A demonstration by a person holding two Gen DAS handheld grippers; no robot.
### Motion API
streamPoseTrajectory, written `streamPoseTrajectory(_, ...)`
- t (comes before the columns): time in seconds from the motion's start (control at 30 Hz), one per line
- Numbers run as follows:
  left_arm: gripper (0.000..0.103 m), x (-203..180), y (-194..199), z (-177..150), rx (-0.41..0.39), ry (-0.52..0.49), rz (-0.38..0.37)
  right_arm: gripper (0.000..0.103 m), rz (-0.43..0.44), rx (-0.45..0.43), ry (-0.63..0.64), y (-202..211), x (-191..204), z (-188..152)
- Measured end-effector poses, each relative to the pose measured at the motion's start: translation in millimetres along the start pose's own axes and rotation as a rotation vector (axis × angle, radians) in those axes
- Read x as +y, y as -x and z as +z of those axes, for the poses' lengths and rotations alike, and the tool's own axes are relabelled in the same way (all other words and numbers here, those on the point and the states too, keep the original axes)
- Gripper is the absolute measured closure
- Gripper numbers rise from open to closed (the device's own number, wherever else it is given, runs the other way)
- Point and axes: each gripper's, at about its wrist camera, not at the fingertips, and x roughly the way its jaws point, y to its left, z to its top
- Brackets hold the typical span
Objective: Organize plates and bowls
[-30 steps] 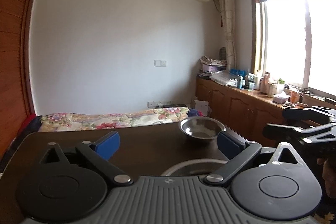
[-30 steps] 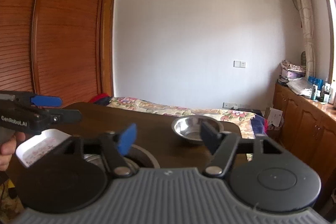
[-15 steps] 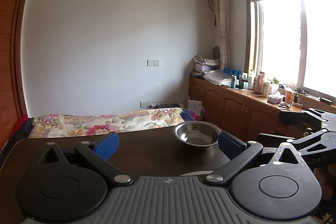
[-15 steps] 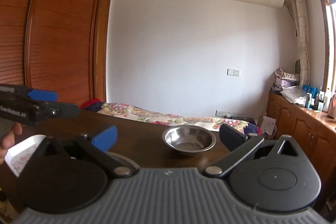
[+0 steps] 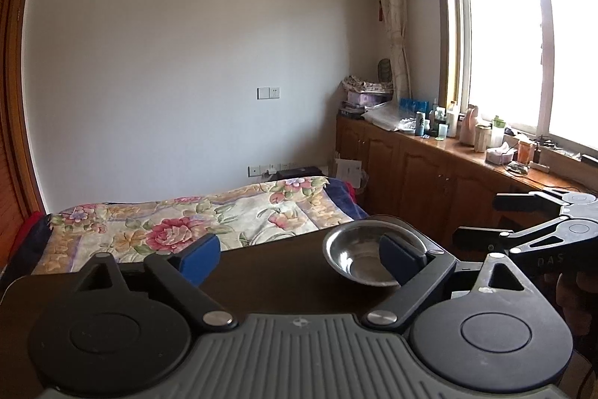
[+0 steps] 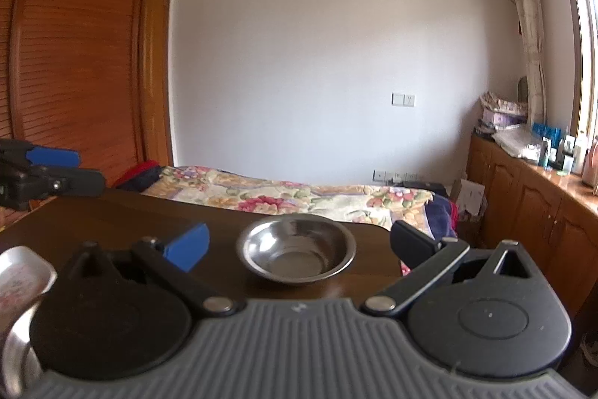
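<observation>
Steel bowl (image 6: 296, 252) sat on dark table (image 6: 112, 215); we held left gripper (image 5: 299, 257) and right gripper (image 6: 299, 245) spread wide, both empty.

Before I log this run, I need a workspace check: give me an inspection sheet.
Surface: dark wooden table, bare around the bowl.
Job's things: steel bowl upright near the far edge; white dish and a steel rim at the near left, mostly hidden.
Clutter: nothing seen on the table.
Grippers: left gripper and right gripper both open, holding nothing; the bowl lies ahead between the right one's fingers.
Cables: nothing seen.
Surroundings: bed, wardrobe, counter crowded with bottles, window.
</observation>
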Motion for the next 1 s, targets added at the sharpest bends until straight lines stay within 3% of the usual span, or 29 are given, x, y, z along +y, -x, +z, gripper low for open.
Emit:
streamPoseTrajectory(0.13, 0.000, 6.0, -22.8, 5.0, 0.024, 0.014, 0.002, 0.001, 0.010, 0.038, -0.040, -23.2, -15.5, 1.5)
streamPoseTrajectory(0.23, 0.000, 8.8, -40.5, 7.4, 0.050, 0.015, 0.004, 0.011, 0.007, 0.074, -0.032, -40.2, -22.3, -1.3)
streamPoseTrajectory(0.47, 0.002, 6.7, -84.7, 2.6, 0.131, -0.003, -0.014, 0.017, 0.027, 0.140, -0.055, -72.0, -33.7, -5.8)
streamPoseTrajectory(0.7, 0.004, 1.4, -110.2, -0.2, 0.198, 0.003, -0.050, 0.022, 0.065, 0.204, -0.105, -87.7, -37.0, -14.6)
streamPoseTrajectory(0.83, 0.014, -1.5, -124.0, -0.8, 0.260, -0.006, -0.059, 0.026, 0.072, 0.224, -0.105, -91.5, -34.6, -16.7)
streamPoseTrajectory(1.0, 0.016, -0.1, -137.8, 0.7, 0.301, -0.010, -0.077, 0.029, 0.088, 0.247, -0.116, -94.4, -34.6, -16.6)
